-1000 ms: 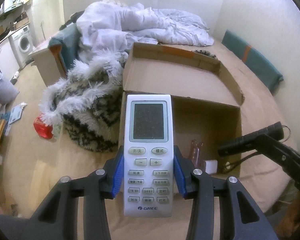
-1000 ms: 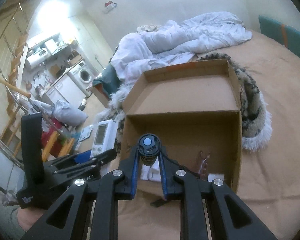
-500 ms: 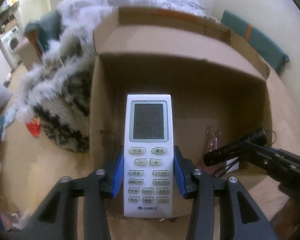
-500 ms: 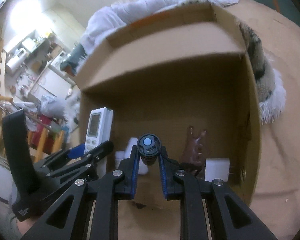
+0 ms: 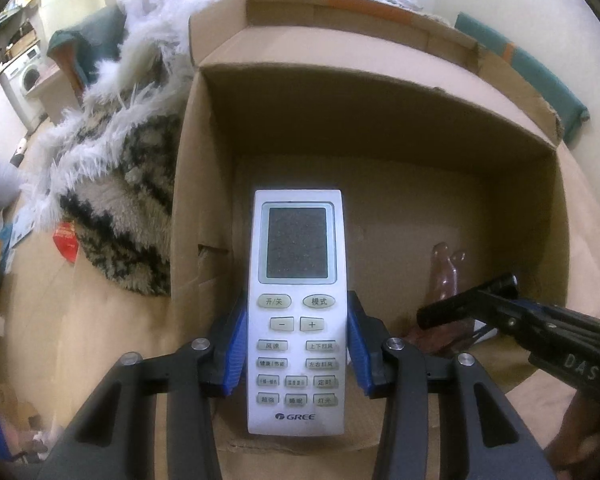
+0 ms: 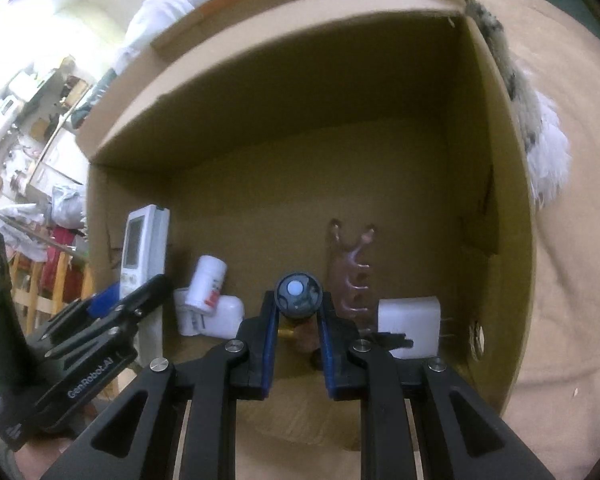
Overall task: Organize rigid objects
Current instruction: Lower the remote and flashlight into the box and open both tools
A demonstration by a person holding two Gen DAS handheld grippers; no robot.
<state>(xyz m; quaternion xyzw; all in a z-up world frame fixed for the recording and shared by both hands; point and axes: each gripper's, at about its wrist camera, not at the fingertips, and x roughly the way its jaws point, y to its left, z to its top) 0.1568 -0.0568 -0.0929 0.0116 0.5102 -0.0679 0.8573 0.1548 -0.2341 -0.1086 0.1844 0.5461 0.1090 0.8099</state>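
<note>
**Bedroom, both grippers down in the box**

Tan bed (image 5: 100, 340) w/ cardboard box (image 5: 380, 128) open on it; shaggy blanket (image 5: 116, 184) just beside its left wall. Left gripper (image 5: 296, 348): fingers pinch a white remote (image 5: 297, 280) by its sides, held inside the box opening. Right gripper (image 6: 298, 344): fingers clamped on a black flashlight (image 6: 298, 294), also within the box. On box floor: white bottle (image 6: 206, 280), brown hair clip (image 6: 350, 272), white charger (image 6: 410, 322).
</note>
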